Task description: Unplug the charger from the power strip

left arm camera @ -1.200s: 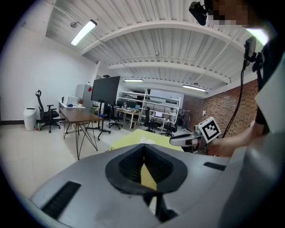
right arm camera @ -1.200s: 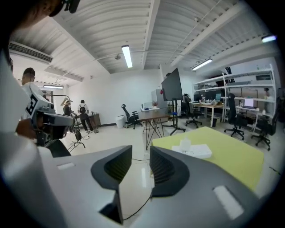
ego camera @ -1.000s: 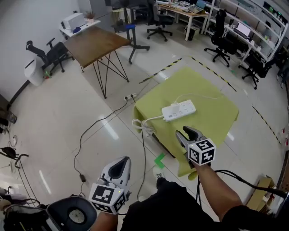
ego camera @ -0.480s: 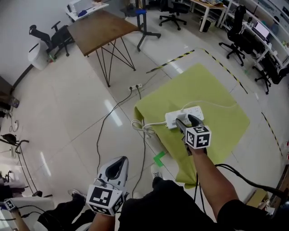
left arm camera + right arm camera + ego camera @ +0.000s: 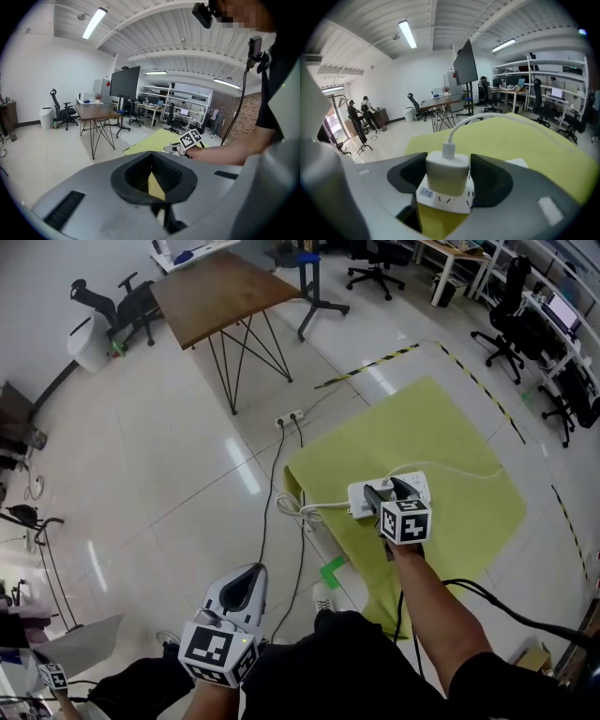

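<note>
Your right gripper (image 5: 386, 491) reaches over the white power strip (image 5: 419, 487) on the tabletop (image 5: 450, 437), which is draped in yellow-green fabric. Its fingers (image 5: 373, 496) have just been opening and now stand apart, with part of the strip between them. The strip's white cord (image 5: 298, 509) bunches in a loop off the tabletop's left edge. Your left gripper (image 5: 246, 579) hangs low by your body, well apart from the tabletop, its fingers drawn together to one tip. On the floor lie a black cable (image 5: 269, 502), a green tape mark (image 5: 330, 571) and a small white socket block (image 5: 289, 417). A wooden table (image 5: 220, 292) stands beyond.
</note>
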Demonstrator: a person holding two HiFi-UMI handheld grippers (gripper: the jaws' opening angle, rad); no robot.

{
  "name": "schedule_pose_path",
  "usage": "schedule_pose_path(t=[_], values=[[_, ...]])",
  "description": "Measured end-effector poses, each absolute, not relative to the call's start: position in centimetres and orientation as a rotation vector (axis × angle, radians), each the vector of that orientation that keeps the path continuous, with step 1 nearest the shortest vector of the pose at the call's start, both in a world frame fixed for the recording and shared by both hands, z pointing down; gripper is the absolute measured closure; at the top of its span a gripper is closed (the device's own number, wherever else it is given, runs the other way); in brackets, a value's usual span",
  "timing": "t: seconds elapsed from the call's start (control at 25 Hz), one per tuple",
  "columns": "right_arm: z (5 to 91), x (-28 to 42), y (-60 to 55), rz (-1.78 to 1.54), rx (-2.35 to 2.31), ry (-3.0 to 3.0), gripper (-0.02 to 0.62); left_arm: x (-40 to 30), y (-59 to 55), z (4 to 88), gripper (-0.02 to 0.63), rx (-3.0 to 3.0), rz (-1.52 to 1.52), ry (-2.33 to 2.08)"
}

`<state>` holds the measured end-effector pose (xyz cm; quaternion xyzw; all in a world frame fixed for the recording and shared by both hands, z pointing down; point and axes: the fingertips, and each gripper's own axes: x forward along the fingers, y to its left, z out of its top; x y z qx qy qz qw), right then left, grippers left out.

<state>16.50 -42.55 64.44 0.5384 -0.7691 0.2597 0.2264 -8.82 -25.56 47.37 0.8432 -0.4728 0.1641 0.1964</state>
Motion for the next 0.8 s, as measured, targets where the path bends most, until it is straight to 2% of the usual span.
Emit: schedule_pose_path(t=[0.52, 0.8], values=[[61.7, 16.5, -41.8, 0.736, 1.457, -2.198, 0.321, -7.7, -26.7, 47.5, 0.6, 2.374, 0.474, -1.322], [63.1, 14.3, -33.8, 0.793, 1.121, -2.139, 0.322, -7.7, -27.2, 47.6, 0.6, 2.378, 0.443, -1.313]])
